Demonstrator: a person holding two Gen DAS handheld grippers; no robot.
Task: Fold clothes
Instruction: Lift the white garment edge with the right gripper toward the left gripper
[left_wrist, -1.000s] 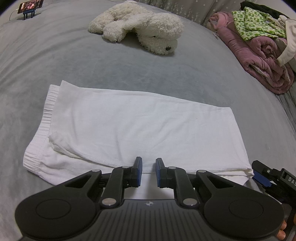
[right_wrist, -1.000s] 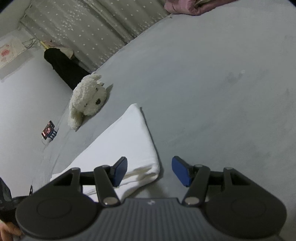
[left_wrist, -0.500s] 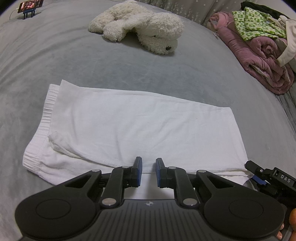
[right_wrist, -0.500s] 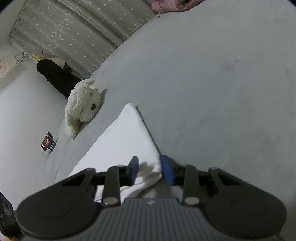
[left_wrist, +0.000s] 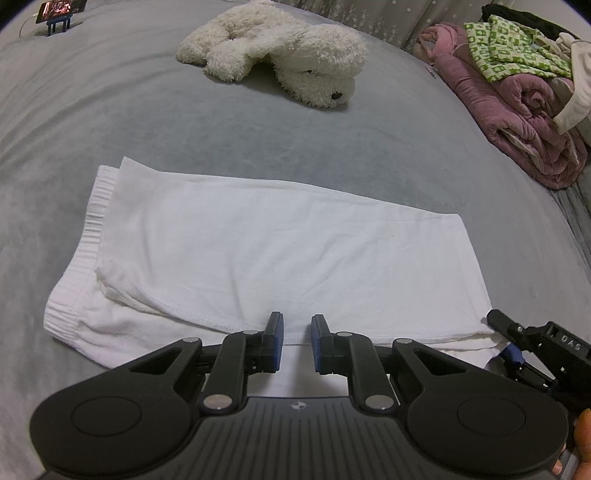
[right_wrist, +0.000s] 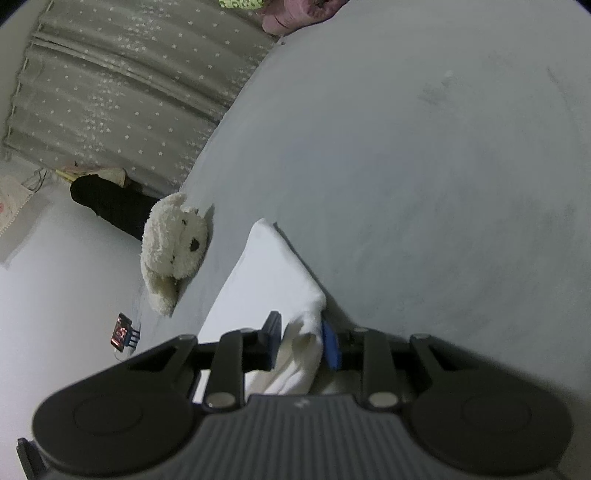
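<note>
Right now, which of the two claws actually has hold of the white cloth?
The right claw: it pinches a corner of the white cloth. The left claw has only a gap between its pads.

Smooth white cloth garment (left_wrist: 280, 243) with ribbed waistband; matt grey bedspread (left_wrist: 110, 122); fluffy plush dog (left_wrist: 288, 62); matt black plastic grippers (left_wrist: 297, 341).

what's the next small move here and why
Probably lift the right gripper and carry its pinched corner of the white garment over toward the ribbed waistband end. Its jaws are shut on that corner, the cloth lies flat on the grey bed, and the left gripper sits open at the near hem, gripping nothing.
</note>
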